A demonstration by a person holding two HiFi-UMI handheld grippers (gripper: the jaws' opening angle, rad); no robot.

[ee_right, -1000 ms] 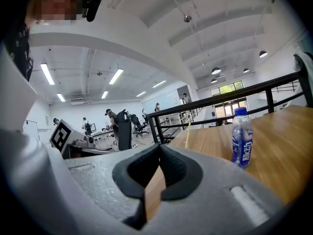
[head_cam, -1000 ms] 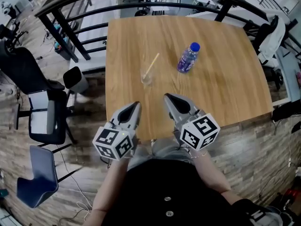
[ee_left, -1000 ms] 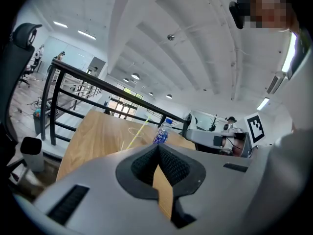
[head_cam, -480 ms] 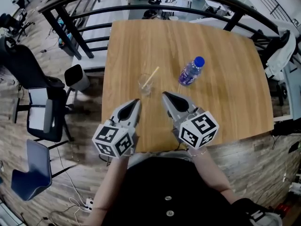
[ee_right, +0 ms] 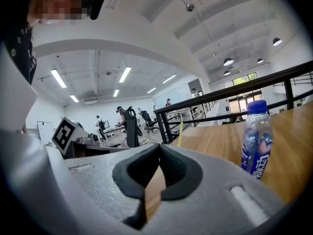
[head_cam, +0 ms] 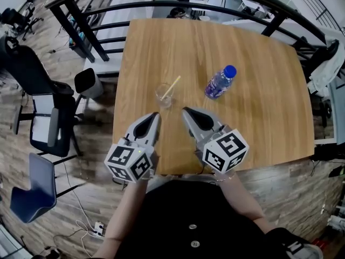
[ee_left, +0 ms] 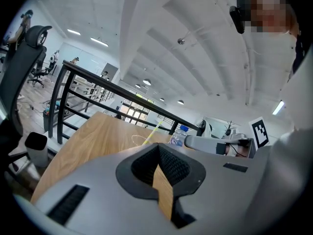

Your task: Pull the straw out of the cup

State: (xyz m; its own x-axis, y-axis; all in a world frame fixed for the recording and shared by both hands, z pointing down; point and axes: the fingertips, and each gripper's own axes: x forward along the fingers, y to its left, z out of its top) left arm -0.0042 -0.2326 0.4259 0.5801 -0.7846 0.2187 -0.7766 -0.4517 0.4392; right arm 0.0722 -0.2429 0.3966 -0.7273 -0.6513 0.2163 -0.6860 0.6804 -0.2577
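The clear plastic cup [head_cam: 164,95] stood on the wooden surface [head_cam: 253,117], toward its left half. The pale yellow straw [head_cam: 172,86] leaned inside it, its upper end tilted away and to the right. A water bottle [head_cam: 219,82] with a blue cap stood upright to the right of the cup, well apart from it. Both tongs hung over the near part of the surface, short of the cup and touching nothing. The left tongs [head_cam: 156,115] pointed toward the cup's near side. The right tongs [head_cam: 185,111] sat just beside them, aimed between cup and bottle. In each gripper view the dark ribbed pads met at their tips, so both tongs were closed and empty. A black office chair [head_cam: 32,85] stood on the plank floor left of the surface, and a black railing [head_cam: 108,4] ran past its far edge.
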